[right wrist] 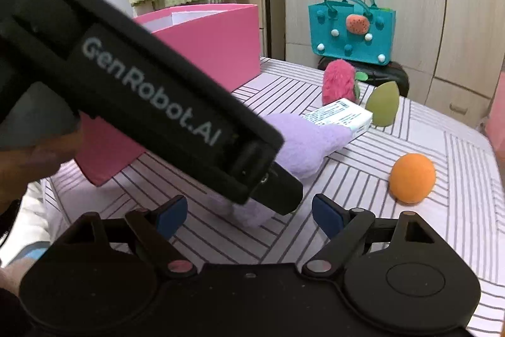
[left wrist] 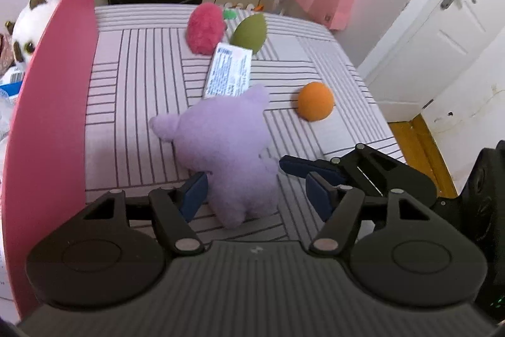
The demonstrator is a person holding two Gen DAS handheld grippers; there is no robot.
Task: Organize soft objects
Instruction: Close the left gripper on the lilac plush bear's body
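Note:
A purple plush toy (left wrist: 227, 153) lies on the striped cloth (left wrist: 142, 116). Its lower part sits between the pads of my left gripper (left wrist: 257, 196), which is open: the left pad is against the plush and the right pad stands apart from it. A finger (left wrist: 296, 165) of my right gripper reaches in from the right, close to the plush. In the right wrist view my right gripper (right wrist: 249, 215) is open and holds nothing. The left tool's housing (right wrist: 157, 103) crosses in front and hides much of the purple plush (right wrist: 303, 144).
A tall pink box (left wrist: 47, 116) stands at the left with a panda plush (left wrist: 31, 21) inside. Farther back lie a pink fluffy toy (left wrist: 205, 29), a green teardrop sponge (left wrist: 249, 32), a white carton (left wrist: 228, 71) and an orange ball (left wrist: 315, 101). The table edge runs along the right.

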